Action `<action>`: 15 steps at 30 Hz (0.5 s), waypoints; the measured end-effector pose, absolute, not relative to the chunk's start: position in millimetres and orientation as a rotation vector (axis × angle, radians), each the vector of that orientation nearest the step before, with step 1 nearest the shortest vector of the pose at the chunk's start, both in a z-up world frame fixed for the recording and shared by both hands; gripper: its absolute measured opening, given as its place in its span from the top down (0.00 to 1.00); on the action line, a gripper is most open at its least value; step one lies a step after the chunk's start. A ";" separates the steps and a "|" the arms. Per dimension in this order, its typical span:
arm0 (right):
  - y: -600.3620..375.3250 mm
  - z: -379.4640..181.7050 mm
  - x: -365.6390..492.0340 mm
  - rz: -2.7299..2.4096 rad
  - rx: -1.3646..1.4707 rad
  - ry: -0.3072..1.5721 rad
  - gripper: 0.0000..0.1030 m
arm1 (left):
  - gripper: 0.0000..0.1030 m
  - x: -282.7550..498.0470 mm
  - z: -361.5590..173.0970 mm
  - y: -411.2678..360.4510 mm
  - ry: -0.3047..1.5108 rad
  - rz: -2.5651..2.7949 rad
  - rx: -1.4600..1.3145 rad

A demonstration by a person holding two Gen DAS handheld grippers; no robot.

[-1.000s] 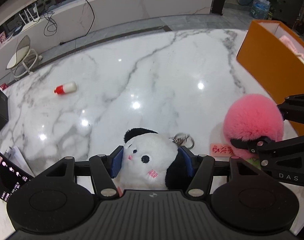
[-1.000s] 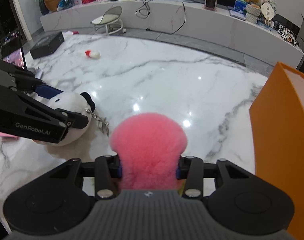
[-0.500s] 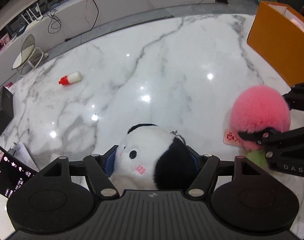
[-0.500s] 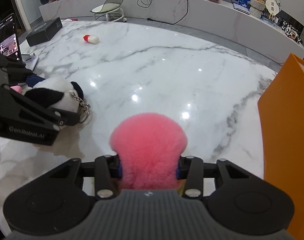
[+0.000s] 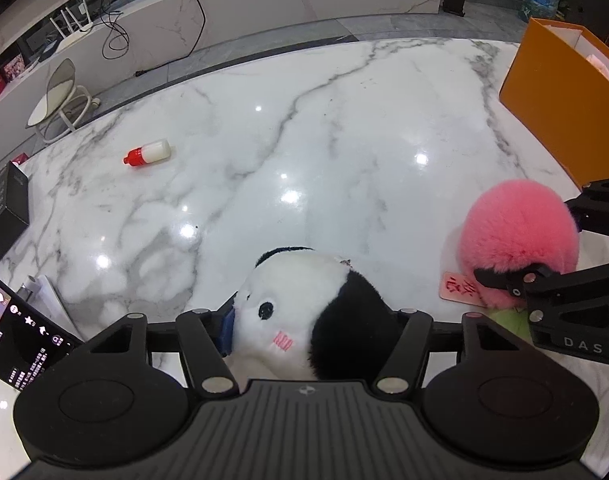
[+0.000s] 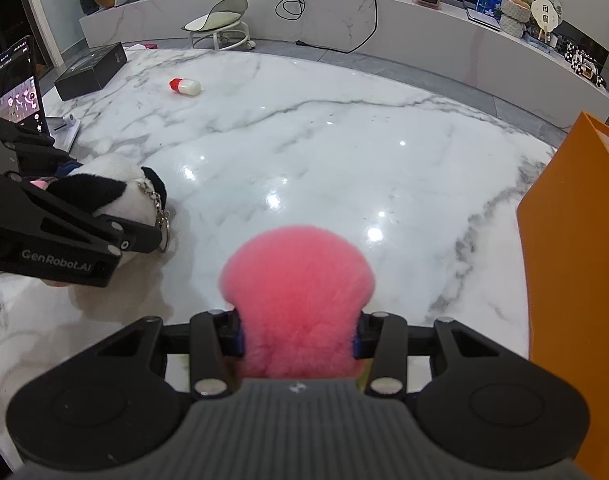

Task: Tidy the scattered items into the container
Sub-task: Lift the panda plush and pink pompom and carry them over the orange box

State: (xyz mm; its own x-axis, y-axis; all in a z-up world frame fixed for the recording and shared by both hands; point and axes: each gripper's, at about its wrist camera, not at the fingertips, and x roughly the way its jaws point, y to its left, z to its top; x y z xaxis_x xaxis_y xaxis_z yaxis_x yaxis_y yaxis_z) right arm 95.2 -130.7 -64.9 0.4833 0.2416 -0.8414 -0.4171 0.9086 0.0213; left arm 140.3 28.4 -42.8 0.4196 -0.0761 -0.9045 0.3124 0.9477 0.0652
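I have both hands loaded. My left tongs straddle the panda plush, their jaws closing on it, the blue pads already sunk into its sides; the plush sits low over the marble table, its keyring chain hanging on the side toward the orange container. My right tongs are clamped on the pink pompom, partly open, the fur bulging out beyond the pads.

What the next move turns on, as I judge it: the orange container stands at the table's right edge, and the pompom is much the nearer load, just beside its wall in the right wrist view, while the panda lies on the far side of the pompom from it. So the right hand should go first, lifting up and rightward over the rim. The left must cross behind it.

A small red-capped bottle lies on its side, well apart from the container, across the table, beyond the panda.
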 end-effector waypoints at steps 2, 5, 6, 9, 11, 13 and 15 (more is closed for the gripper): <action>-130.2 -64.2 94.8 0.403 -0.199 0.991 0.55 | 0.31 139.6 -43.7 28.1 1.122 -0.246 0.235; -129.7 -59.9 93.2 0.406 -0.202 0.982 0.55 | 0.31 138.7 -43.2 26.7 1.122 -0.246 0.239; -129.9 -58.9 92.7 0.406 -0.202 0.980 0.55 | 0.31 138.4 -42.9 26.3 1.121 -0.245 0.238; -132.2 -56.7 91.8 0.407 -0.194 0.982 0.55 | 0.31 137.0 -41.4 24.7 1.113 -0.244 0.238; -133.4 -53.2 90.4 0.410 -0.187 0.979 0.55 | 0.31 136.5 -38.7 23.8 1.105 -0.242 0.241; -135.2 -47.6 88.5 0.412 -0.181 0.969 0.55 | 0.31 137.7 -36.7 21.9 1.103 -0.241 0.248; -138.9 -41.7 86.9 0.406 -0.181 0.959 0.55 | 0.31 139.0 -34.7 19.9 1.101 -0.241 0.255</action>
